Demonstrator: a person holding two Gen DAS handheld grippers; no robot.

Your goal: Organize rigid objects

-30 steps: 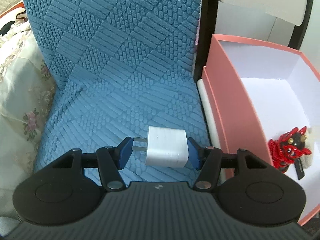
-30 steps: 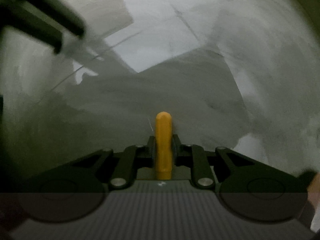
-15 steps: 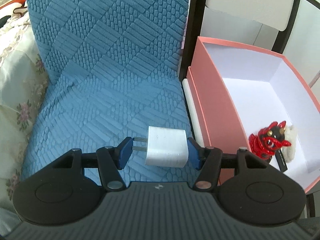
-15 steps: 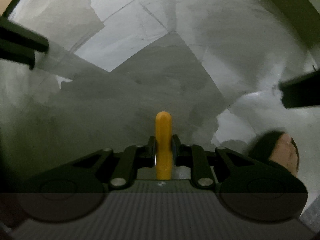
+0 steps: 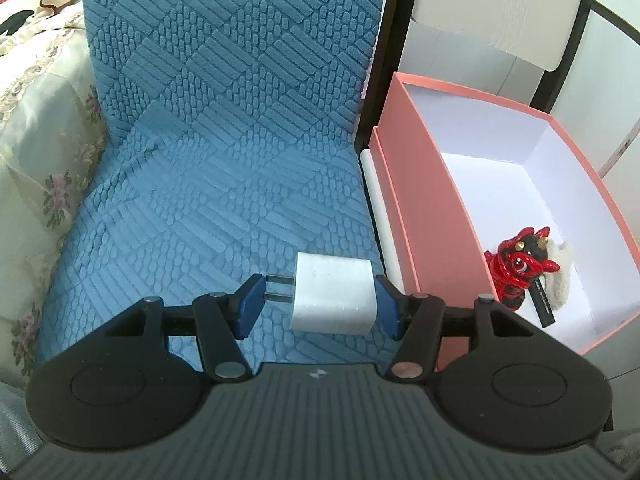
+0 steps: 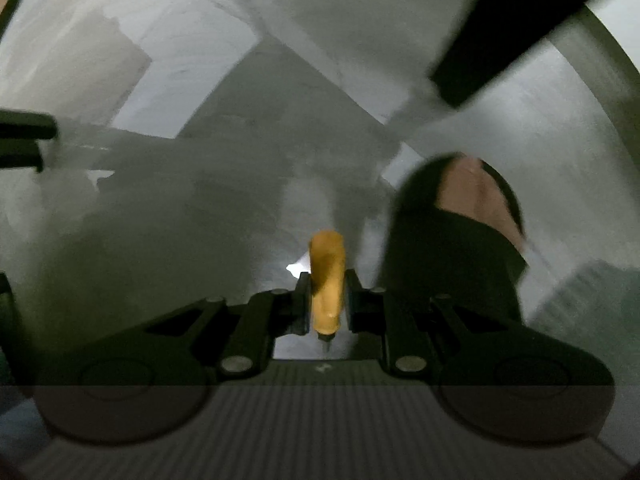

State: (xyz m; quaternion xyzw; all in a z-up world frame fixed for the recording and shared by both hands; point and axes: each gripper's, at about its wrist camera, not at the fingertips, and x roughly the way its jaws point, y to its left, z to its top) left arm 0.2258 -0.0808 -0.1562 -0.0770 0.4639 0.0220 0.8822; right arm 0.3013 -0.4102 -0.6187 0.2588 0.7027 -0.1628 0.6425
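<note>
A blue quilted chair cover fills most of the left wrist view, running from the upright back at the far side down over the seat, with wide bare fabric to the left of and beyond the gripper. A flowered cloth lies along its left edge. To the right of the seat stands a pink box, open at the top with a white inside; its near-left wall is just beside the right tip of the left tongs. A black frame bar rises between the chair back and the box. Most of the box floor is bare; a small red and black figure lies in its near corner.

The left tongs are closed on a white charger, one blue pad against the ends of its two metal pins, the other against its flat back, holding it above the seat's near right part.

The right wrist view is dim and blurred: grey floor, a dark bar at upper right, and what looks like a shoe to the right. The right tongs are pinched nearly shut on a slim yellow tool with a small metal tip at its near end.
</note>
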